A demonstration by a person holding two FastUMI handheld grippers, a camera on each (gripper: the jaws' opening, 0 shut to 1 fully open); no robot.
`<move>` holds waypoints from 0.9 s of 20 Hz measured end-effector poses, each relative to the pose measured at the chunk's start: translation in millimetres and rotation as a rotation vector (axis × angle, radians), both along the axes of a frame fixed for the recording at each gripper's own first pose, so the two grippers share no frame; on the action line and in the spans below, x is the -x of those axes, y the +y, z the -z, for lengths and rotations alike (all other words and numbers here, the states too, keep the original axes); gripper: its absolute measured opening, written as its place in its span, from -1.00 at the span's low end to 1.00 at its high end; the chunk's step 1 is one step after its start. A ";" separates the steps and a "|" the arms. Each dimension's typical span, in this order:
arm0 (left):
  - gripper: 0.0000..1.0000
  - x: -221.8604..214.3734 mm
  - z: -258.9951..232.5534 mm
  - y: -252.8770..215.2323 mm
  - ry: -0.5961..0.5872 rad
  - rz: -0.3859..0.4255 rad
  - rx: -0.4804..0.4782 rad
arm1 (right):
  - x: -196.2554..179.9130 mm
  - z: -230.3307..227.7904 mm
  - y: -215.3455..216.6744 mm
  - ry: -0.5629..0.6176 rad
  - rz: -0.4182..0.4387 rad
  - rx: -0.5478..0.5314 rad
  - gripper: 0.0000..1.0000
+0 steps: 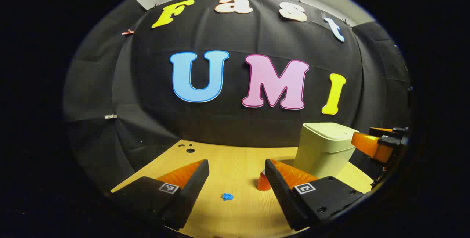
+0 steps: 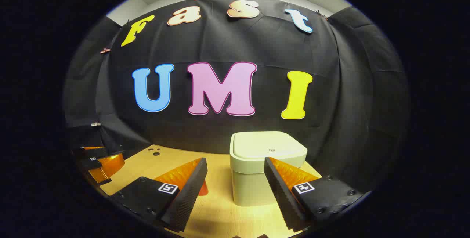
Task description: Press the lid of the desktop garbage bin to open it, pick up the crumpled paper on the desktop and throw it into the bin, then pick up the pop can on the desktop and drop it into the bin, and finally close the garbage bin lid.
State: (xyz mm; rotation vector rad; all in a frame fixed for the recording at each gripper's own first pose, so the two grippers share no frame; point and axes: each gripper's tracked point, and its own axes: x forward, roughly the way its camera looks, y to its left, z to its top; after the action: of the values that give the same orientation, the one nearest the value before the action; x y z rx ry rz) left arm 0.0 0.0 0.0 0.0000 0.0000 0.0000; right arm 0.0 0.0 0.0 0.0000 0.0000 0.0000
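A pale desktop bin (image 1: 325, 150) stands at the right of the wooden table (image 1: 227, 157), lid shut. A small blue crumpled paper (image 1: 227, 196) lies on the table between the fingers of my left gripper (image 1: 237, 164), which is open and holds nothing. An orange pop can (image 1: 263, 182) stands just left of the bin, partly hidden by my finger. In the right gripper view, my right gripper (image 2: 235, 161) is open in front of the bin (image 2: 253, 183), whose flat lid (image 2: 268, 148) lies level. The can (image 2: 204, 189) peeks out behind its left finger.
My right gripper (image 1: 378, 144) reaches in from the far right beside the bin. My left gripper (image 2: 101, 162) shows at the far left over the table (image 2: 165, 161). Small holes (image 1: 190, 150) mark the table's back left. The black cloth wall stands right behind the table.
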 end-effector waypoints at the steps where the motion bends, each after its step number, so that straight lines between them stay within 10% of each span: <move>1: 0.96 -1.2 2.2 -2.9 0.006 0.008 -0.002 | 0.0 0.2 -0.6 0.002 0.001 -0.004 0.95; 18: 0.96 -12.7 4.8 -24.1 0.010 0.079 -0.047 | 0.8 -2.0 2.9 0.000 -0.007 0.019 0.95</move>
State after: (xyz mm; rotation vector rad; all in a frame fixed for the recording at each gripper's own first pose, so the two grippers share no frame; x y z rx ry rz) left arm 12.7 -24.1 -4.8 0.0474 0.0099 -0.0790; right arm -0.8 2.9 2.0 -0.0194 -0.0005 0.0065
